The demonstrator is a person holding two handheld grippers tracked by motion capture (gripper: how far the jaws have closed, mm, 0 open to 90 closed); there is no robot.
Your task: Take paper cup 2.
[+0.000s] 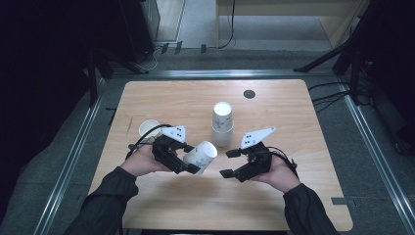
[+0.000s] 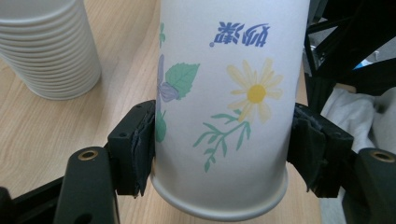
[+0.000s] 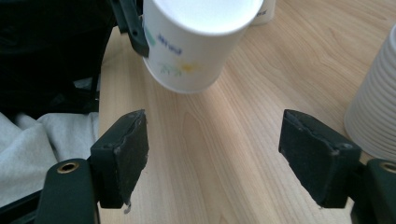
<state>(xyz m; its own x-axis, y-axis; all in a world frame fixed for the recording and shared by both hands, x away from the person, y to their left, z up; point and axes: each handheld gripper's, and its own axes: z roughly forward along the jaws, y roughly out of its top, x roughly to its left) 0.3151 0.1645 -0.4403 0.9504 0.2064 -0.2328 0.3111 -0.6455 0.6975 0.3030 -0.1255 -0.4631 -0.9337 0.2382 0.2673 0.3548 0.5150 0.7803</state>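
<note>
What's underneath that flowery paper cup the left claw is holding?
Under the white flower-printed paper cup, held sideways in the left claw, lies bare light wooden tabletop. The cup's inside cannot be seen.

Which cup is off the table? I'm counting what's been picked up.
The flowered cup, clamped on its side between the left gripper fingers. The cup stack and the lone cup behind that gripper both stand on the table.

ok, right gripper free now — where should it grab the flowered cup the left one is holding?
Probably the closed-base end. The flowered paper cup lies tilted in the left gripper, clamped across its wall near the rim, base pointing toward the right gripper. Come in from that free end, open jaws straddling the narrower round wall just behind the base, clear of the left pads.
</note>
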